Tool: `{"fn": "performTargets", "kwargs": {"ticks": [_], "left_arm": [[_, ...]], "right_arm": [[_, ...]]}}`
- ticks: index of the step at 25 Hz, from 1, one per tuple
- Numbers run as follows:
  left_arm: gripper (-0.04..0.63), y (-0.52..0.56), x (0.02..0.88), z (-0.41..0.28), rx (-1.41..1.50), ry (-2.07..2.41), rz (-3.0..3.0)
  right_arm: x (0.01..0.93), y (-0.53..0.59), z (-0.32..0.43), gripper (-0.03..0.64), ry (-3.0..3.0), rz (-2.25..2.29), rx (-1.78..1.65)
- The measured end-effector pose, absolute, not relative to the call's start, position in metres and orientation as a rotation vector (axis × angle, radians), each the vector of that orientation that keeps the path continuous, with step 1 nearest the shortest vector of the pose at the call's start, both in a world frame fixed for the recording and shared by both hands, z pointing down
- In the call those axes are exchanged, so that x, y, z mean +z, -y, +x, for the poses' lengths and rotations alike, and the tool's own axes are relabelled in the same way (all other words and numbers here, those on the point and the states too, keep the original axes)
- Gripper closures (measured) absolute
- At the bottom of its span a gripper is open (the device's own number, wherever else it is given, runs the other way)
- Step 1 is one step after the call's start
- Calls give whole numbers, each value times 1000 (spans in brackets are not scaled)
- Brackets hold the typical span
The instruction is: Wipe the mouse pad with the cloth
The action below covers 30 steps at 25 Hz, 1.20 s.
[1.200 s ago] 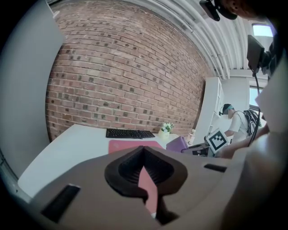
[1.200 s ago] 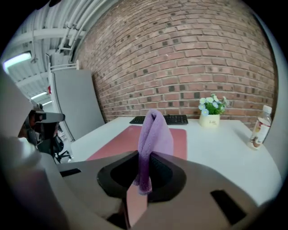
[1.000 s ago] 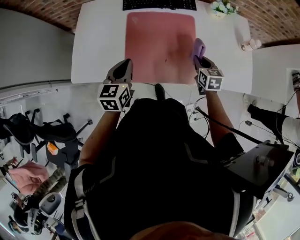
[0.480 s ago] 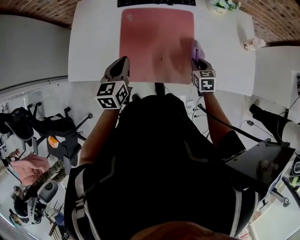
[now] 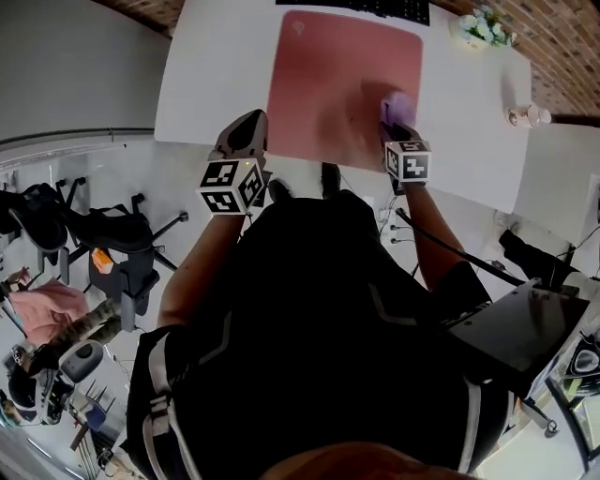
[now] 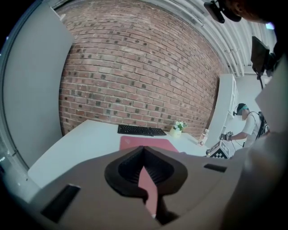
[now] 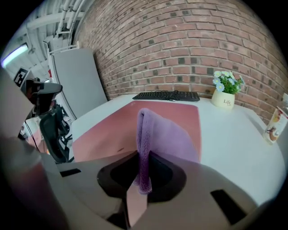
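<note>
The white tabletop (image 5: 216, 75) carries everything, and the pink mouse pad (image 5: 328, 75) lies flat across its middle, just in front of the black keyboard (image 5: 375, 7). That leaves the whole pad face open to a wipe from the person's side. The left hand-held gripper (image 5: 246, 131) hangs over the near edge of the tabletop, just beside the pad's near left corner. Its jaws are drawn together with nothing between them. It seems parked there to stay out of the wiping path, though it is close enough to pin the pad should it slide. The right hand-held gripper (image 5: 394, 131) is over the near right part of the pad, its jaws clamped on a fold of the purple cloth (image 5: 399, 108). The right gripper view shows the cloth (image 7: 153, 134) pinched on edge, with its free part spreading forward and down toward the pad. A grip like this leaves a broad flap to drag over the surface rather than a bunched wad. Whether the flap presses on the pad or only brushes it is hard to tell. The small flower pot (image 5: 483, 28) and the bottle (image 5: 525, 115) stand well apart to the right, off the pad and clear of the strokes.
</note>
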State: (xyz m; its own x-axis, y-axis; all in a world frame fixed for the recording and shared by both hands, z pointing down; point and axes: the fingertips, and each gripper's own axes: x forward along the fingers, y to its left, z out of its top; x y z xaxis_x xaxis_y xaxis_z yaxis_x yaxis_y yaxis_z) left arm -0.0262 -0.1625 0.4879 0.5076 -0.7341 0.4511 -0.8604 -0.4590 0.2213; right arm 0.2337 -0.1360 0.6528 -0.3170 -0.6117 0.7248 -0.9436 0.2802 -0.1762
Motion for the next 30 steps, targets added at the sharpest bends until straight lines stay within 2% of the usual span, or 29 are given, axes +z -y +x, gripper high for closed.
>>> {"fn": "performTargets", "kwargs": {"ticks": [30], "left_arm": [[591, 132, 472, -139, 299, 1686, 2098]], "right_arm": [[660, 180, 55, 563, 2208, 902, 790]]}}
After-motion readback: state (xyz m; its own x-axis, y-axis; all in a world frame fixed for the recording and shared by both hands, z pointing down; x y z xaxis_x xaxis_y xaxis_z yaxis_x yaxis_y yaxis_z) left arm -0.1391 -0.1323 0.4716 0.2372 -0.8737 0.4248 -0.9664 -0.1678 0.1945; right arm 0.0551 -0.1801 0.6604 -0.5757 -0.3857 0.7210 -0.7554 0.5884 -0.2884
